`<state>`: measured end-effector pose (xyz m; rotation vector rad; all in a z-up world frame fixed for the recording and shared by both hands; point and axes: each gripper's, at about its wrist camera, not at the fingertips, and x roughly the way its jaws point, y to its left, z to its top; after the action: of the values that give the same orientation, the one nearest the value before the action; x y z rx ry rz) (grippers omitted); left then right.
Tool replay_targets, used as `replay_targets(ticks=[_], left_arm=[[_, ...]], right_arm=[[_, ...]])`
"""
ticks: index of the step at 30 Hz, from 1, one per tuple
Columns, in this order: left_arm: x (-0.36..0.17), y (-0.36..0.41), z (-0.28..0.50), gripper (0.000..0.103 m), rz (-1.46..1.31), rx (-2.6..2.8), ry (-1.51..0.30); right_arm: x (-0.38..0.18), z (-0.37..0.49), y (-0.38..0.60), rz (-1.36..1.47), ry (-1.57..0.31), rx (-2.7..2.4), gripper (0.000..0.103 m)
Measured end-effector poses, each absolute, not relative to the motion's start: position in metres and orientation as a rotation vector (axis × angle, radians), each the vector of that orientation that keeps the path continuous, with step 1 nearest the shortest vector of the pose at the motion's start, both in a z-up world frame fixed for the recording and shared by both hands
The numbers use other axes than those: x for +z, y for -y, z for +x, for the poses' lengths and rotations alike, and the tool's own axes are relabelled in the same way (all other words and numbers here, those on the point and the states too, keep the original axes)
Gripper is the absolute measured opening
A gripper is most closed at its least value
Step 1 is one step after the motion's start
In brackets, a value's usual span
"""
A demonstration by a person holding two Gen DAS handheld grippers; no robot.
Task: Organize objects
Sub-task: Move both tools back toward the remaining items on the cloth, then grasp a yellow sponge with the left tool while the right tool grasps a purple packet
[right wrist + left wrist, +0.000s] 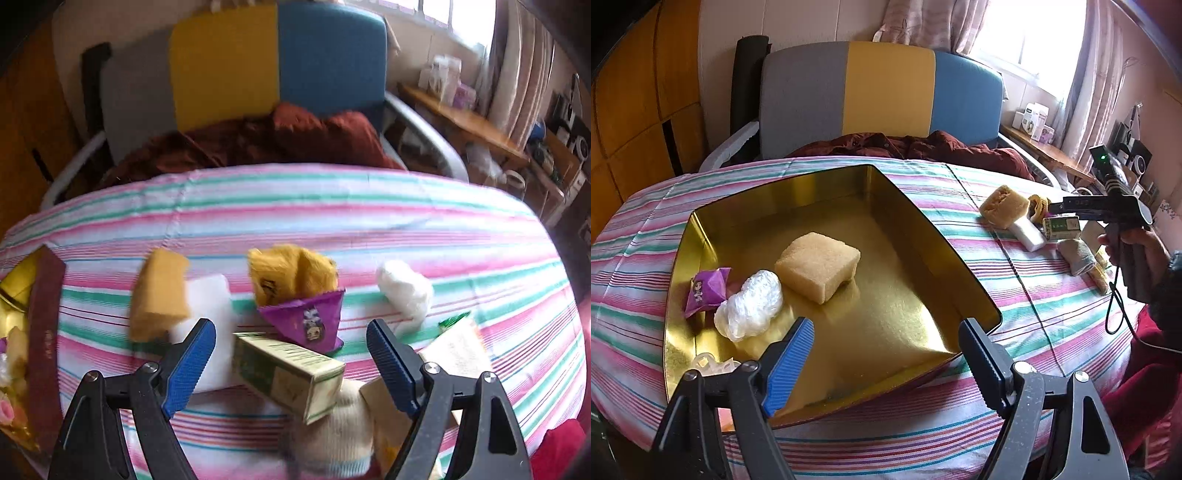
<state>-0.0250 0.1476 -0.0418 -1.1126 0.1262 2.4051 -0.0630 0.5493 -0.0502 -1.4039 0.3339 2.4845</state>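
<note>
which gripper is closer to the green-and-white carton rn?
Right. The right gripper hovers open directly over the carton in the loose pile; the left gripper is off at the gold tray.

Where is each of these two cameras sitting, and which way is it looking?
Left wrist view: rides the left hand-held gripper, looking down into the gold metal tin; its open fingers show, plus the person's hand holding the right hand-held gripper.
Right wrist view: rides the right hand-held gripper, facing loose items, nearest the green-and-white carton; only its open fingers show.
Shared: striped tablecloth, tin, carton, colour-block chair.
</note>
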Motion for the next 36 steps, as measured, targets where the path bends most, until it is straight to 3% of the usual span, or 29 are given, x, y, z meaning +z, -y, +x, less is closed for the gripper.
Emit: replay_targets(ticks=[3, 5, 11, 16, 28, 31, 36], left_arm=[[-0.043, -0.15, -0.028, 0.081, -1.121, 2.4, -0.127], [-0.043, -0.153, -0.031, 0.081, -1.13, 2.392, -0.121], [-0.033, -0.166, -0.033, 0.081, -1.094, 2.37, -0.146], [-0.022, -0.183, -0.04, 0.083, -1.058, 2.357, -0.185], [-0.005, -0.285, -0.078, 0.084, -1.03, 2.225, -0.26], [-0.005, -0.316, -0.09, 0.094, -1.048, 2.174, -0.245], [-0.02, -0.362, -0.126, 0.095, -1.213, 2.034, -0.085]], right_arm=[[-0.05, -0.053, -0.541, -1.525, -0.722, 2.693, 0.086], [-0.042, -0.046, -0.528, -1.564, -0.834, 2.817, 0.086], [-0.035, -0.038, -0.532, -1.495, -0.721, 2.794, 0.086], [-0.05, -0.035, -0.563, -1.429, -0.774, 2.663, 0.086], [-0.024, -0.023, -0.592, -1.198, -0.747, 2.604, 0.086], [-0.023, -0.023, -0.593, -1.189, -0.72, 2.584, 0.086], [-0.022, -0.022, -0.597, -1.17, -0.692, 2.558, 0.086]])
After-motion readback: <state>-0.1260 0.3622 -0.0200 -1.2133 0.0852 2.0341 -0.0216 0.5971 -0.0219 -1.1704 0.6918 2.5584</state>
